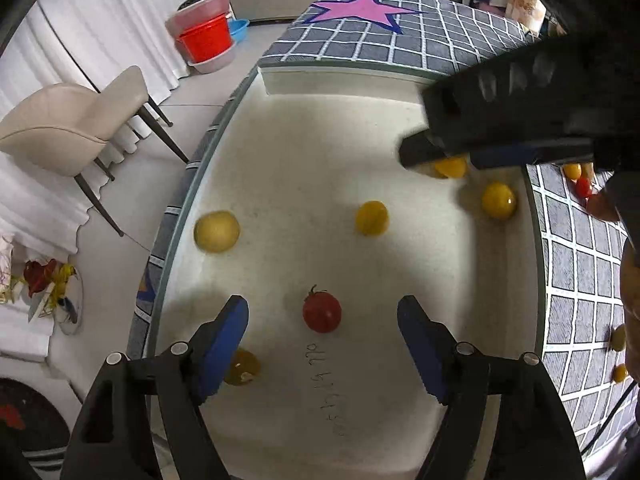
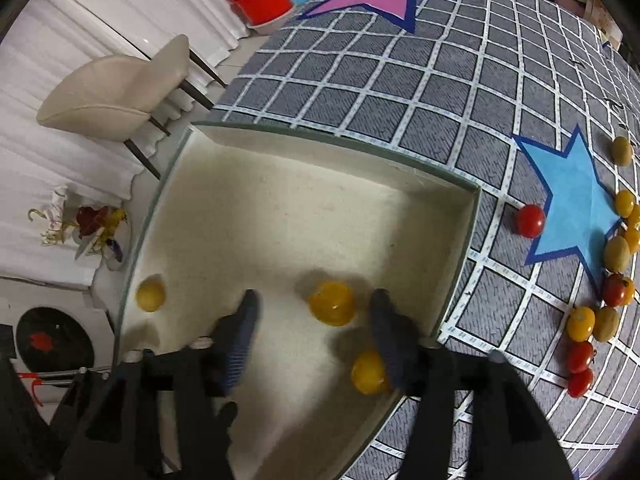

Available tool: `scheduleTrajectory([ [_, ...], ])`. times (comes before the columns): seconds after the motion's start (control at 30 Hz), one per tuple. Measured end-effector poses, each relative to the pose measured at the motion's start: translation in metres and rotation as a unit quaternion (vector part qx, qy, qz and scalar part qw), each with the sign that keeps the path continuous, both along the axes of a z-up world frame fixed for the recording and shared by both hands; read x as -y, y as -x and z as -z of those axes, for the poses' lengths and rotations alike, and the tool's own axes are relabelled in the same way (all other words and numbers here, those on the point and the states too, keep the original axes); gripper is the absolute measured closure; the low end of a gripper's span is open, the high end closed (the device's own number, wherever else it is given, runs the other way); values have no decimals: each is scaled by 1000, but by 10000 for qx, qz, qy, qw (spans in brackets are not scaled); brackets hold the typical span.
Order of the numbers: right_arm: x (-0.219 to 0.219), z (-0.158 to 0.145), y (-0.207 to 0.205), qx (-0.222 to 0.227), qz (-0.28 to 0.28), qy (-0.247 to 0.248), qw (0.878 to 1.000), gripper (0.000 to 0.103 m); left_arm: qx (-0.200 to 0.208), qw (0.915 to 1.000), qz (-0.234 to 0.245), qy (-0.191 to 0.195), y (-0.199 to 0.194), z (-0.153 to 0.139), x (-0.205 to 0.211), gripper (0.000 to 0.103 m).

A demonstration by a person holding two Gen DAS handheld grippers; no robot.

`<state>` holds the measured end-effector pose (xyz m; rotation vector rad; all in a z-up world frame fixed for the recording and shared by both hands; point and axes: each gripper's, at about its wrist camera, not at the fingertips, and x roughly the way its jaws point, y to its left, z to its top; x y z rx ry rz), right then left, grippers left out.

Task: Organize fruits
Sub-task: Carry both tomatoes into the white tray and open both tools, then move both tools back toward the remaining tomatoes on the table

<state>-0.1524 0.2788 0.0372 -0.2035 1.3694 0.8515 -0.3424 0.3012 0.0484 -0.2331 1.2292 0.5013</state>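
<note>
Left wrist view: the left gripper (image 1: 322, 312) hangs spread wide over the white box (image 1: 280, 92), a red tomato (image 1: 321, 312) lying loose between its fingers. Right wrist view: the right gripper (image 2: 314, 312) gapes empty above a yellow tomato (image 2: 331, 303) in the same box; more tomatoes (image 2: 580, 322) sit on the checked cloth (image 2: 400, 92)

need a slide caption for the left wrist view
Open left gripper hovers over a red tomato in the white tray among yellow ones.
</note>
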Motion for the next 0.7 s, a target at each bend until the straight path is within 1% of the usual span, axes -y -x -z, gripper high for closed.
scheduleTrajectory([
  [0.03,2,-4,-1,-26,16,-84,10000,23,-8,10000,13,0,0,-1,1,25],
  [0.07,8,-11,-3,-11,73,-208,9998,23,-14,10000,26,2,-2,-2,1,25],
  [0.2,29,-33,-9,109,301,-427,9986,23,-19,9999,155,7,-8,-9,10,25],
  [0.3,58,-45,-14,200,603,-434,9970,23,9,9996,294,-31,-13,-15,16,25],
  [0.37,89,-51,-17,256,837,-372,9955,23,53,9991,408,-74,-18,-21,22,25],
  [0.47,125,-52,-17,283,1125,-235,9930,23,122,9981,602,-99,-29,-29,33,25],
  [0.7,213,-42,1,301,1716,223,9845,23,302,9932,1121,-33,-64,-47,66,25],
])
